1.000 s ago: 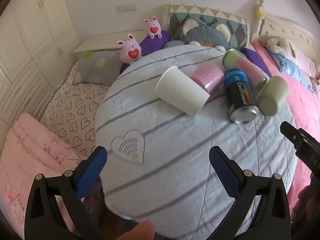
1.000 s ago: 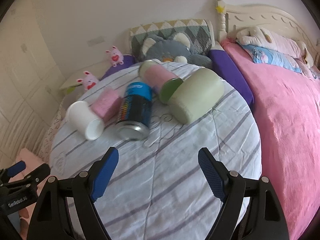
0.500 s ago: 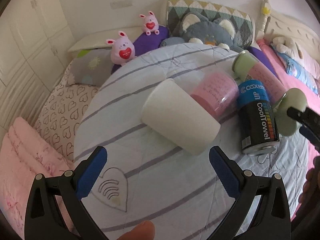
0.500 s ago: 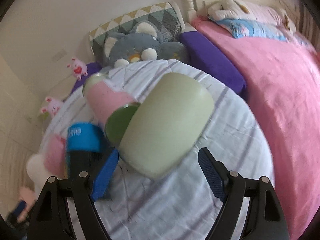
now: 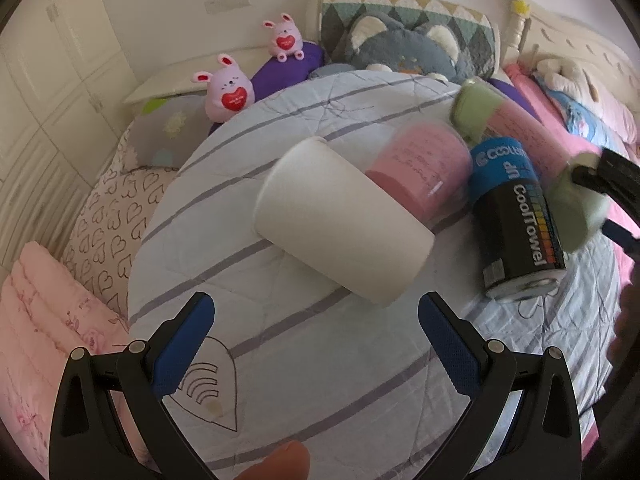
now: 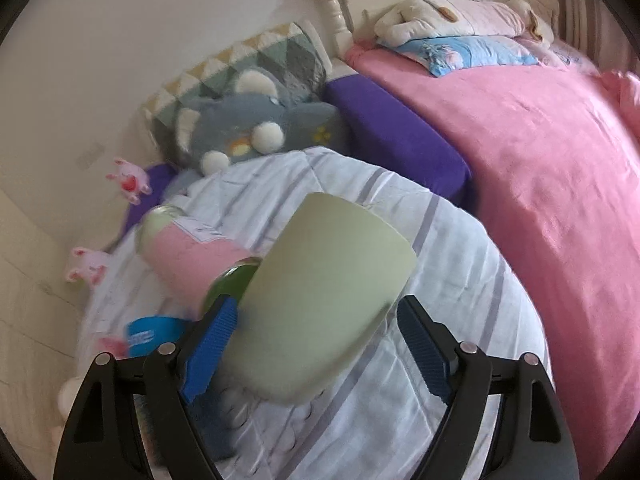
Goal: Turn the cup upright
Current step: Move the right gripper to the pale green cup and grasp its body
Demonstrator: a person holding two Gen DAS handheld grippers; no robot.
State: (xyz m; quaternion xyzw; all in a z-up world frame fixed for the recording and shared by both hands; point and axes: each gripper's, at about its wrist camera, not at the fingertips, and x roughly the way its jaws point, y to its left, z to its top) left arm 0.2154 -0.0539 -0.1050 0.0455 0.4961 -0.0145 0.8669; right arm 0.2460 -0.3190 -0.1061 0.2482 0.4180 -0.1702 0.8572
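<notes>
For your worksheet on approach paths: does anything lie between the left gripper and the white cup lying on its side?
Nothing visible does. Only bare striped quilt lies between the open left gripper and the white cup.

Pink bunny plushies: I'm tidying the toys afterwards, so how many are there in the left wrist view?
2. One pink bunny sits beside the grey pillow; the other bunny perches on the purple cushion. More may be hidden.

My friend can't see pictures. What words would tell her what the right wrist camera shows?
A pale green cup lies on its side on a striped blue-and-white quilt, between the open blue-padded fingers of the right gripper. A pink bottle with green ends lies just left of it, and a grey plush toy and pink blanket sit behind.
</notes>
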